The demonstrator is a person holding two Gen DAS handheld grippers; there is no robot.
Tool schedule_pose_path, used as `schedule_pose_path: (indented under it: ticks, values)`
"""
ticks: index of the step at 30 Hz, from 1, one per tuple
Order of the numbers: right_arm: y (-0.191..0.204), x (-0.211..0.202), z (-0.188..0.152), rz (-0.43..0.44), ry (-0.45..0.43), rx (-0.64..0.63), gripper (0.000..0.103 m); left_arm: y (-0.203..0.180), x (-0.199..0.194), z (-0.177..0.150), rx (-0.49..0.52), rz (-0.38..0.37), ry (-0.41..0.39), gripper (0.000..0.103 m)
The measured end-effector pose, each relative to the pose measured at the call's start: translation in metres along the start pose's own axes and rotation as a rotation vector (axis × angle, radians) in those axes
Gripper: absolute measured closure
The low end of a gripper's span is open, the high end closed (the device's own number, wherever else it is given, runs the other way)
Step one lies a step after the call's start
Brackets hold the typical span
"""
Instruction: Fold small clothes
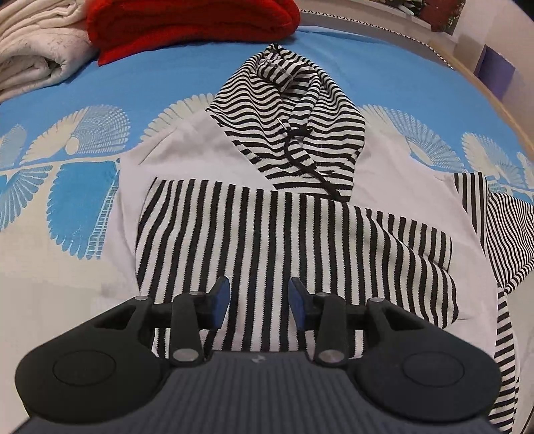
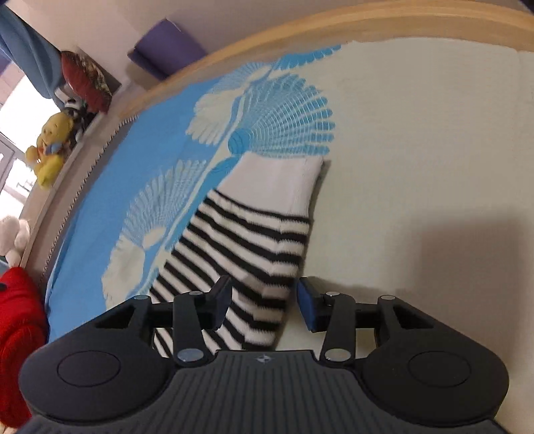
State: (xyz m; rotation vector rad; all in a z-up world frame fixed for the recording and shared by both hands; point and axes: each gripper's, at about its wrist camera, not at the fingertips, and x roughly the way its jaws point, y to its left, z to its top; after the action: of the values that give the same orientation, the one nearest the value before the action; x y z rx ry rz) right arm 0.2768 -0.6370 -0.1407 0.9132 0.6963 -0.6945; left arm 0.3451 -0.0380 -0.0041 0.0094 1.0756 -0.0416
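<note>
A blue-and-cream patterned bedspread [image 1: 187,76] is covering the bed, and the striped hoodie [image 1: 287,230] is lying flat across its middle, filling the left wrist view from 9 o'clock to 3 o'clock, hood pointing to 12 o'clock. One striped sleeve is already lying folded across the chest, so 1 side fold looks done. The other sleeve [image 2: 247,253] is stretching out over the bedspread, its white cuff toward 12 o'clock in the right wrist view, apparently not yet folded in. At 11 o'clock, a red knit [image 1: 190,26] and a cream blanket [image 1: 36,43] are sitting in folded piles. The left gripper [image 1: 258,302] is hovering over the folded sleeve, jaws released and grasping nothing. The right gripper [image 2: 263,305] is straddling the outstretched sleeve's edge, jaws parted, pads seemingly not pressing it. The sleeve fold and body folds are remaining.
</note>
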Motion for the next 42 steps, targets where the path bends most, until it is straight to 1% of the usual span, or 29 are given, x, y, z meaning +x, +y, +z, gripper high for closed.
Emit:
schedule_pose_path:
  ticks: [1, 2, 4, 7, 10, 11, 13, 15, 17, 18, 20, 21, 22, 23, 24, 25, 26, 27, 28, 29, 30, 31, 32, 34, 35, 36, 38, 40, 42]
  values:
    - [0.003, -0.002, -0.001, -0.041, -0.021, -0.015, 0.102, 0.002, 0.0, 0.0, -0.003, 0.002, -0.001, 0.06]
    - [0.003, -0.007, -0.001, -0.055, -0.052, -0.002, 0.1, 0.004, -0.001, 0.001, -0.007, 0.004, -0.003, 0.06]
    - [0.014, -0.027, 0.0, -0.035, -0.109, 0.002, 0.1, 0.009, -0.002, 0.004, -0.023, 0.002, -0.003, 0.06]
    - [0.055, -0.073, 0.002, -0.033, -0.185, -0.074, 0.1, 0.019, -0.006, 0.009, -0.06, -0.008, -0.009, 0.06]
    - [0.096, -0.129, -0.012, -0.003, -0.238, -0.109, 0.1, 0.03, -0.011, 0.014, -0.106, -0.015, -0.017, 0.06]
    - [0.112, -0.149, -0.023, 0.001, -0.242, -0.124, 0.1, 0.035, -0.013, 0.015, -0.121, -0.018, -0.02, 0.06]
    - [0.135, -0.176, -0.046, 0.04, -0.237, -0.163, 0.1, 0.042, -0.016, 0.017, -0.143, -0.017, -0.026, 0.06]
    - [0.158, -0.195, -0.077, 0.064, -0.267, -0.249, 0.1, 0.05, -0.018, 0.018, -0.172, -0.015, -0.027, 0.06]
    - [0.182, -0.207, -0.115, 0.08, -0.343, -0.389, 0.1, 0.062, -0.02, 0.019, -0.208, -0.008, -0.029, 0.06]
    - [0.197, -0.211, -0.139, 0.132, -0.356, -0.494, 0.1, 0.07, -0.021, 0.019, -0.228, 0.0, -0.032, 0.06]
    - [0.233, -0.214, -0.19, 0.283, -0.329, -0.748, 0.1, 0.085, -0.024, 0.02, -0.266, 0.023, -0.04, 0.06]
    - [0.249, -0.216, -0.22, 0.379, -0.305, -0.875, 0.1, 0.093, -0.026, 0.02, -0.284, 0.038, -0.045, 0.06]
    - [0.263, -0.217, -0.248, 0.48, -0.248, -0.999, 0.1, 0.101, -0.028, 0.021, -0.302, 0.051, -0.05, 0.06]
    - [0.273, -0.216, -0.274, 0.579, -0.153, -1.121, 0.099, 0.108, -0.028, 0.022, -0.32, 0.065, -0.053, 0.06]
    - [0.279, -0.213, -0.298, 0.655, -0.046, -1.208, 0.099, 0.115, -0.028, 0.022, -0.337, 0.077, -0.051, 0.06]
    - [0.28, -0.209, -0.319, 0.706, 0.056, -1.262, 0.099, 0.12, -0.027, 0.023, -0.353, 0.082, -0.048, 0.06]
    - [0.28, -0.202, -0.337, 0.719, 0.161, -1.301, 0.096, 0.125, -0.025, 0.024, -0.366, 0.083, -0.043, 0.06]
    - [0.279, -0.194, -0.352, 0.701, 0.263, -1.332, 0.093, 0.128, -0.022, 0.025, -0.377, 0.082, -0.037, 0.06]
    - [0.278, -0.186, -0.363, 0.676, 0.34, -1.351, 0.09, 0.129, -0.02, 0.025, -0.387, 0.079, -0.03, 0.06]
    - [0.277, -0.181, -0.369, 0.656, 0.391, -1.364, 0.083, 0.13, -0.018, 0.025, -0.399, 0.07, -0.02, 0.06]
    - [0.276, -0.177, -0.371, 0.641, 0.433, -1.375, 0.078, 0.13, -0.015, 0.024, -0.411, 0.055, -0.01, 0.06]
    - [0.277, -0.176, -0.371, 0.628, 0.44, -1.375, 0.073, 0.129, -0.012, 0.024, -0.428, 0.027, 0.003, 0.06]
    - [0.278, -0.176, -0.368, 0.61, 0.43, -1.363, 0.071, 0.128, -0.007, 0.023, -0.443, -0.004, 0.018, 0.06]
    - [0.278, -0.169, -0.353, 0.56, 0.406, -1.317, 0.063, 0.124, 0.002, 0.019, -0.472, -0.066, 0.05, 0.06]
    - [0.278, -0.168, -0.349, 0.532, 0.388, -1.294, 0.061, 0.123, 0.007, 0.017, -0.482, -0.087, 0.063, 0.06]
    - [0.278, -0.163, -0.343, 0.49, 0.366, -1.267, 0.06, 0.12, 0.011, 0.016, -0.489, -0.094, 0.072, 0.06]
    - [0.266, -0.145, -0.322, 0.385, 0.349, -1.214, 0.057, 0.119, 0.017, 0.014, -0.494, -0.079, 0.075, 0.06]
    - [0.252, -0.127, -0.307, 0.285, 0.364, -1.163, 0.056, 0.121, 0.025, 0.011, -0.506, -0.067, 0.081, 0.06]
    - [0.235, -0.103, -0.29, 0.142, 0.406, -1.102, 0.056, 0.124, 0.035, 0.009, -0.533, -0.082, 0.105, 0.06]
